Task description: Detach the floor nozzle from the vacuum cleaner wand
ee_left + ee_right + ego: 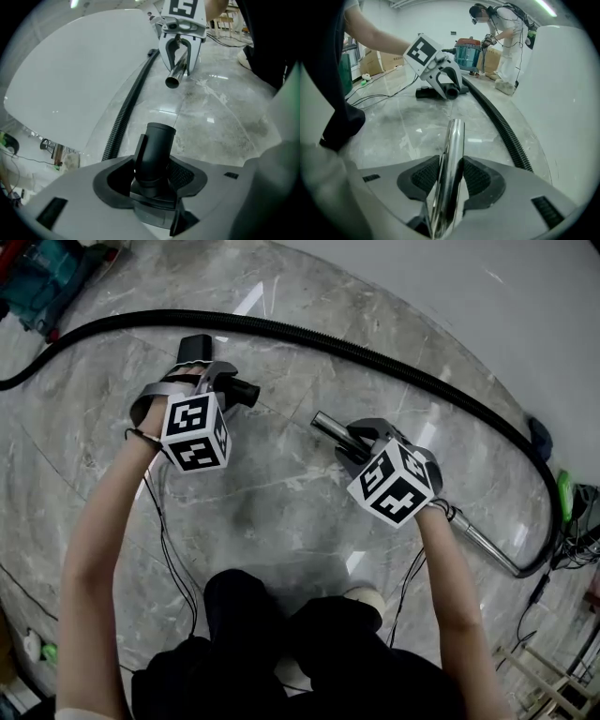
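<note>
Separation step, judged done. Head view: left gripper (pixel 217 382) clamped on floor nozzle (pixel 246 392) neck, right gripper (pixel 361 439) clamped on chrome wand (pixel 328 426), bare floor between their open ends. Left gripper view: pads press the black neck; wand's hollow mouth faces it. Right gripper view: pads press the wand; second person (pixel 506 47) behind, seen nowhere else. Next move calls for laying the nozzle down clear of the wand

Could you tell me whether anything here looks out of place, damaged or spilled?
Nothing stands out. The floor nozzle sits apart from the wand, as the job intends. The left gripper clamps the nozzle's neck, the right gripper the wand. The hose curves across the floor; no spill or breakage shows.
</note>
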The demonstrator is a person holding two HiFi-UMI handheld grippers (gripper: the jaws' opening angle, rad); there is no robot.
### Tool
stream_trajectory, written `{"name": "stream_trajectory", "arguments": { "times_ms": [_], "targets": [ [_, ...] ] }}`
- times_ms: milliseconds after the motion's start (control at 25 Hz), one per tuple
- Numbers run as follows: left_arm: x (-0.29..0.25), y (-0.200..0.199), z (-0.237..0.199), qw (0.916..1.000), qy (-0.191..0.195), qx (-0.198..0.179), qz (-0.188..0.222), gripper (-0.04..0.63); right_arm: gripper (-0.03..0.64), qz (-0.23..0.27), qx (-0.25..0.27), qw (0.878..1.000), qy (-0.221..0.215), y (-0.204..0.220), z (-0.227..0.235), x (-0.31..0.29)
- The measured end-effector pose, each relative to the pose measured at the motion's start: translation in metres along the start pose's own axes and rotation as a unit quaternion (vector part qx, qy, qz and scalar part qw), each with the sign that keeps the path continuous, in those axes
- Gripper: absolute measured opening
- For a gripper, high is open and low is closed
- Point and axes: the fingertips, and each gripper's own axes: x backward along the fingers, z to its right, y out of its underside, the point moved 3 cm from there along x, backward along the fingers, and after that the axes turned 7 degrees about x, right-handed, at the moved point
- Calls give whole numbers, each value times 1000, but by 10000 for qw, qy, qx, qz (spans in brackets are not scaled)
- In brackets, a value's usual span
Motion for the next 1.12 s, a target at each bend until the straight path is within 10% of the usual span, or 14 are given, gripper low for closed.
{"name": "stream_trajectory", "arguments": {
  "times_ms": [280, 480, 680, 840, 960, 1040, 1120],
  "targets": [
    [2, 8, 8, 9994, 64, 265, 193, 218, 166, -139, 216, 9996, -70, 3, -11, -15],
    [9, -6, 17, 9952, 424, 631, 616, 341, 255, 524, -179, 9985, 38, -15, -1, -3],
    [44, -26, 0, 9662, 126, 1994, 1626, 337, 254, 1571, -1020, 9810, 498, -26, 20, 32],
    [78, -36, 1, 9010, 299, 3395, 2684, 318, 253, 2960, -2176, 9258, 891, -30, 33, 78],
    [94, -41, 12, 8449, 153, 4254, 3239, 82, 209, 3883, -3035, 8658, 863, -27, 30, 104],
    [94, -45, 27, 8349, 30, 4429, 3267, 11, 32, 4392, -3697, 8149, 792, -21, 24, 114],
    [89, -46, 47, 8394, 35, 4427, 3153, 11, 15, 4607, -4268, 7752, 678, -14, 17, 115]
  ]
}}
